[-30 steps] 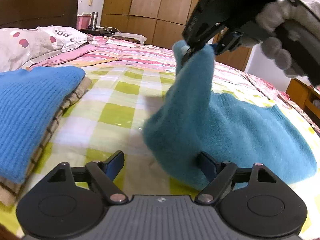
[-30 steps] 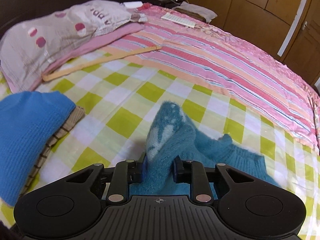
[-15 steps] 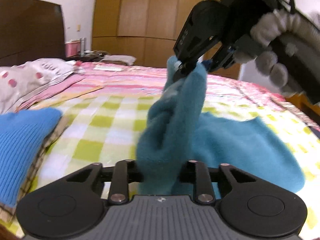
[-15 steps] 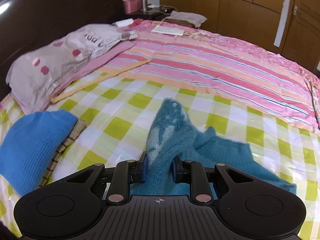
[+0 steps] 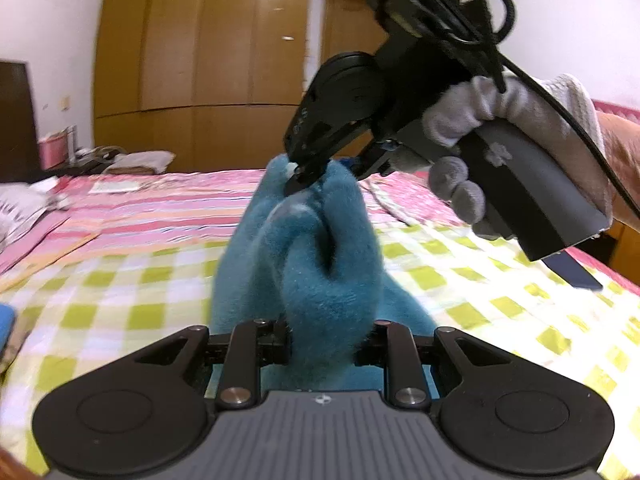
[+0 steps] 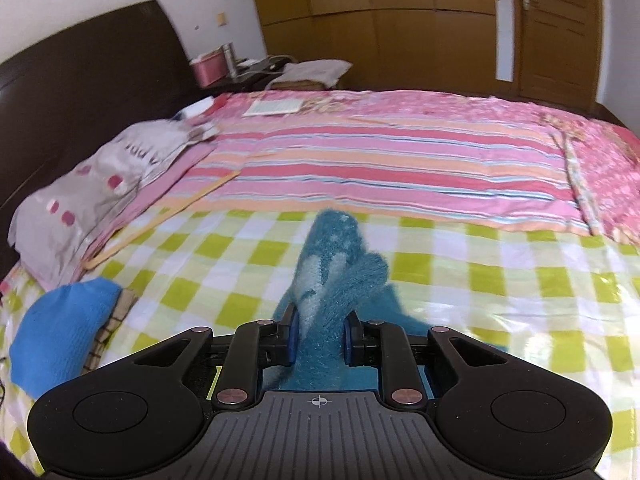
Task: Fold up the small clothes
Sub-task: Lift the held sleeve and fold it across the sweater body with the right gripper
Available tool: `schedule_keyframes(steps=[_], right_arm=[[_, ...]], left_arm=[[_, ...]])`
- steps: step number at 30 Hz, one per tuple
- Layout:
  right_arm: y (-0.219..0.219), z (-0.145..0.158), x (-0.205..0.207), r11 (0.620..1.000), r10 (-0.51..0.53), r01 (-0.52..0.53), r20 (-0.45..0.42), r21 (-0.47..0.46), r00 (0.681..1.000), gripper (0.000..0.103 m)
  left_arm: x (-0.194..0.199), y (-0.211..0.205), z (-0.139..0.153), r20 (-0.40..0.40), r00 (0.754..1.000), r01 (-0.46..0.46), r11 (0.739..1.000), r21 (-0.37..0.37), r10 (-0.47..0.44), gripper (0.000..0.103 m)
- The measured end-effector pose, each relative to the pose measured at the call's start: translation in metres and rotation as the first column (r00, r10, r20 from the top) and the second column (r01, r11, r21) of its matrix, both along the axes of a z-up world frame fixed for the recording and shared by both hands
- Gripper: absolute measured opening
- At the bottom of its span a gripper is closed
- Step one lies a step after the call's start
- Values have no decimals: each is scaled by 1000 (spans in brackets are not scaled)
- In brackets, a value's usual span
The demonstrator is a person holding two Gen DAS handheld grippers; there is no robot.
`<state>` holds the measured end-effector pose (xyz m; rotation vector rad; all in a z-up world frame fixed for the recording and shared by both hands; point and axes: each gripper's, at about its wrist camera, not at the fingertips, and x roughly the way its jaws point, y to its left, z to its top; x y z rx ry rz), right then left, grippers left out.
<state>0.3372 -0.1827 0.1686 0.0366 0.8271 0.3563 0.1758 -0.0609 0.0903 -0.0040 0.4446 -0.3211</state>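
- The room has white walls and a run of wooden wardrobe doors (image 6: 400, 20) along the far side, from 11 to 2 o'clock in the right wrist view.
- A dark headboard (image 6: 80, 80) stands at 10 o'clock.
- The bed (image 6: 520, 280) fills the lower half of both views, with a green-and-white checked sheet in front and a pink striped cover (image 6: 380, 168) behind it.
- A spotted grey pillow (image 6: 92, 184) lies at 9 o'clock, by the headboard.
- A folded blue knit (image 6: 60, 328) rests on a checked cloth at 8 o'clock.
- The teal sweater (image 5: 320, 264) is lifted off the checked sheet in a bunched column, with its lower part trailing toward the bed.
- The right tool (image 5: 316, 172) pinches the sweater's top end at 12 o'clock in the left wrist view, held by a gloved hand (image 5: 500, 120).
- The left tool (image 5: 324, 348) is pressed onto the sweater's lower folds at 6 o'clock.
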Motion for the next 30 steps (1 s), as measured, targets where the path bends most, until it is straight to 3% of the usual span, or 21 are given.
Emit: schedule_keyframes(steps=[11, 18, 21, 24, 26, 30], right_arm=[[-106, -61, 8, 988, -106, 112, -58, 105, 993, 20], [-152, -113, 9, 973, -149, 166, -117, 160, 982, 20], [-165, -132, 4, 963, -170, 192, -128, 187, 977, 25], [-175, -137, -3, 958, -169, 192, -118, 213, 978, 31], [-182, -133, -11, 959, -170, 189, -104, 211, 980, 34], [-194, -115, -36, 961, -168, 176, -57, 215, 984, 36]], left_arm=[[13, -90, -29, -41, 996, 80, 989, 124, -76, 29], [15, -133, -60, -69, 992, 122, 970, 210, -110, 29], [16, -143, -75, -94, 989, 135, 961, 243, -115, 29], [13, -153, -81, -95, 987, 152, 947, 282, -130, 33], [10, -157, -81, -88, 986, 163, 939, 304, -143, 45], [0, -157, -73, -82, 984, 174, 944, 281, -157, 49]])
